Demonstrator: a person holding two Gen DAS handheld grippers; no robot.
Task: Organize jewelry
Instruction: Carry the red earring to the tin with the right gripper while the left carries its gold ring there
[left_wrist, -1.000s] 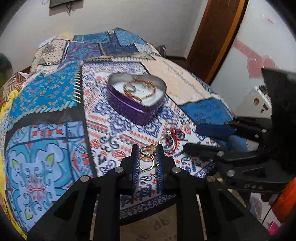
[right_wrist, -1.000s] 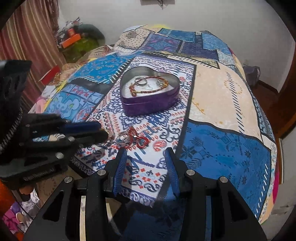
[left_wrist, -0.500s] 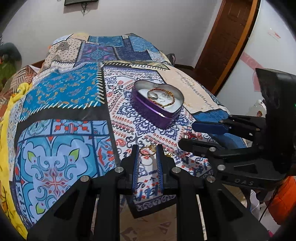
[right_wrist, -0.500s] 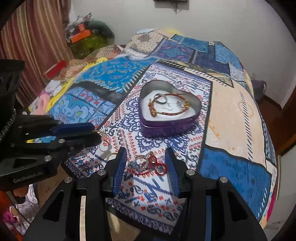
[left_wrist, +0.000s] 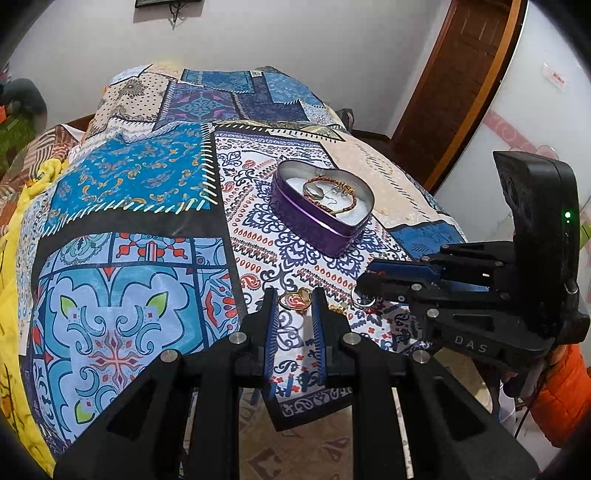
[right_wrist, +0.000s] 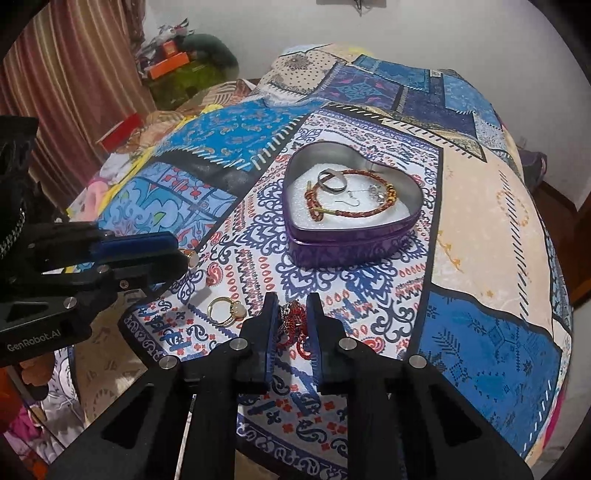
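Note:
A purple heart-shaped tin (left_wrist: 325, 227) (right_wrist: 332, 251) stands open on the patterned bedspread. Inside lie a red-gold braided bracelet (right_wrist: 354, 212), a silver ring (right_wrist: 332, 181) and an earring hook. My left gripper (left_wrist: 294, 306) (right_wrist: 183, 253) is shut on a gold ring (left_wrist: 295, 296) (right_wrist: 190, 254) at its fingertips, near the bed's front edge. My right gripper (right_wrist: 291, 301) (left_wrist: 365, 277) is closing its jaws on a red beaded piece (right_wrist: 293, 325) lying on the cloth, and the pads touch it. Another gold ring with a pale stone (right_wrist: 225, 310) lies loose between the two grippers.
The bedspread (left_wrist: 129, 192) drops off at the near edge to a patterned floor (left_wrist: 295, 446). A wooden door (left_wrist: 465, 74) is at the right, a curtain (right_wrist: 74, 74) and a pile of clutter (right_wrist: 184, 62) at the left. A small silver ring (left_wrist: 364, 301) lies under the right gripper's tip.
The right gripper's jaws have narrowed from wide apart to tight around the red beaded piece. Both hands have shifted a little, and the left still grips the gold ring.

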